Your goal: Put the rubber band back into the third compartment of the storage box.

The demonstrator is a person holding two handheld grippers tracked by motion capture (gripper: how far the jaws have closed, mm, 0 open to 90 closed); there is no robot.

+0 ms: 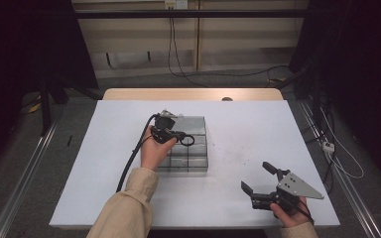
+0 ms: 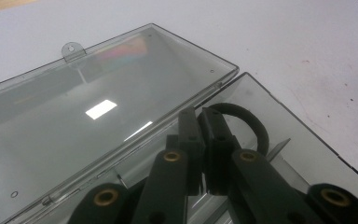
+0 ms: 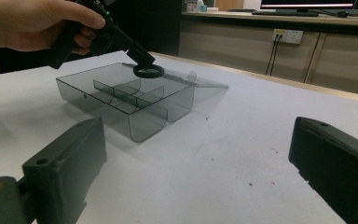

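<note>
High view: a clear grey compartment box (image 1: pixel 191 148) is seen near the middle of the white bench (image 1: pixel 238 144), its lid (image 1: pixel 191 122) folded open and laid flat on the far side. The left gripper (image 1: pixel 178 134) is held over the box, with a black rubber ring (image 1: pixel 187 140) hanging at its tip above the tray. The right gripper (image 1: pixel 259 179) is held at the near right of the bench, well apart from the box, its jaws spread and nothing between them.

Left gripper view: the jaws are seen pressed together on the black rubber ring, which loops out beyond their tips (image 2: pixel 247 121) over a compartment. The open lid (image 2: pixel 98 112) lies flat alongside.

Right gripper view: the box (image 3: pixel 126 100) is shown with curved dividers, and no contents can be made out in the compartments. The ring (image 3: pixel 148 71) is held at about the level of the rim; whether it touches the box cannot be told. The left gripper (image 3: pixel 142 59) is held by a hand (image 3: pixel 32 23).

Assessment: opening of the box and pick-up of the ring are judged done. Lowering the ring into a compartment, release, and possibly closing the lid are judged outstanding.
</note>
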